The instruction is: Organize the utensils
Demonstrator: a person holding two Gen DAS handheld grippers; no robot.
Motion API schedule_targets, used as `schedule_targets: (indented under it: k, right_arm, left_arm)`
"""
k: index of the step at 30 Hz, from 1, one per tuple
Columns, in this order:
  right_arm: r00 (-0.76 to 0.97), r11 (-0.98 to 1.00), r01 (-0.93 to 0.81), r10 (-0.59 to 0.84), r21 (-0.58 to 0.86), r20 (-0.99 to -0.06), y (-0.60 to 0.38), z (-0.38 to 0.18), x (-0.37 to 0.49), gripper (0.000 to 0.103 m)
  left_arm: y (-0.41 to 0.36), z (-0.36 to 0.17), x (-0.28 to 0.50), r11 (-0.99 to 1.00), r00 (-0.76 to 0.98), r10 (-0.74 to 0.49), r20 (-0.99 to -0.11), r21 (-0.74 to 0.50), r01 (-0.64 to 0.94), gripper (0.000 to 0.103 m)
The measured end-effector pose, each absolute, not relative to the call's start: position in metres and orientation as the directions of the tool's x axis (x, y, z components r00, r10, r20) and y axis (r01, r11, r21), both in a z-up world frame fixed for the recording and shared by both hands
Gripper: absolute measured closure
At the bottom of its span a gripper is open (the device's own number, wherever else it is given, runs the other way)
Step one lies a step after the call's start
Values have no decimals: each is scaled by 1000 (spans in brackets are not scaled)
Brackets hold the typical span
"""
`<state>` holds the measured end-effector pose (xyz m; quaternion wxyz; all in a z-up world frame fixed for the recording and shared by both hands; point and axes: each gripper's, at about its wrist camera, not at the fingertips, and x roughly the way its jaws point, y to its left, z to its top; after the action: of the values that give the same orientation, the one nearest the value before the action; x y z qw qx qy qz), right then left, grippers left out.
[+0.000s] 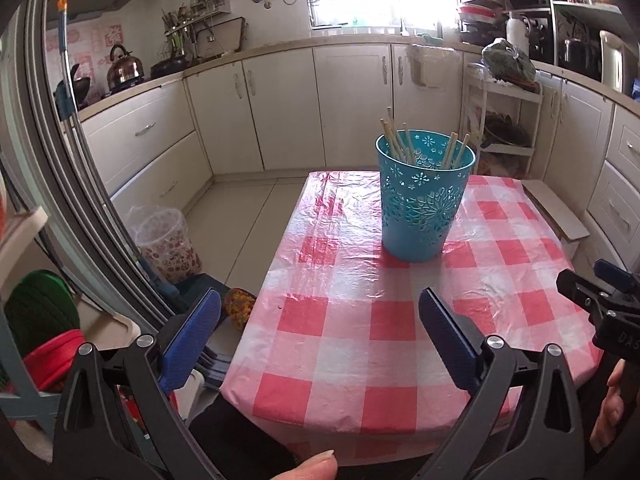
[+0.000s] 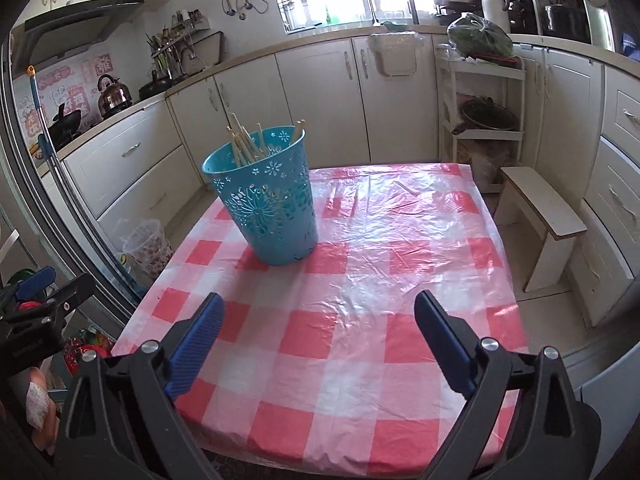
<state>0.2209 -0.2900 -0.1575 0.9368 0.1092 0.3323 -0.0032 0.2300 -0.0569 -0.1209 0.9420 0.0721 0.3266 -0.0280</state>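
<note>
On the pink-and-white checked tablecloth (image 1: 352,320) that covered the table, a fair bit was tricky to read. The window glare washed out the far counter in both wrist views, and the stuff on the shelves at the left edge of the left wrist view was just a blur of green and red. The bottoms of the chopsticks (image 1: 400,142) were hidden inside the teal perforated basket (image 1: 424,204), so only their top ends poked over the rim, and an exact count wasn't really possible. A fingertip (image 1: 316,466) cut into the bottom of the left view, with the rest of that hand out of frame.

The basket stood upright on the cloth, ahead of both tools and well apart from them. From the left gripper (image 1: 320,340) it sat ahead and a bit to the right; from the right gripper (image 2: 320,340) it sat ahead and off to the left (image 2: 266,204), chopsticks (image 2: 248,144) leaning inside it.

Both grippers were spread wide with nothing between their blue pads, just bare tablecloth showing in the gap. Each gripper also peeked into the other's view at the edge, partly cut off.
</note>
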Motion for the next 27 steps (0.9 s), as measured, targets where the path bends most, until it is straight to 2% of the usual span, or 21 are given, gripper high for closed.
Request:
schedule_targets:
  k: [16, 27]
  right_arm:
    - [839, 975, 90, 35, 202, -543, -263, -100, 145, 7]
    - [835, 981, 40, 71, 189, -546, -236, -63, 89, 7]
  left_arm:
    - [-48, -52, 141, 988, 836, -39, -548, 102, 113, 8]
    - [-35, -27, 92, 991, 819, -63, -570, 61, 119, 8]
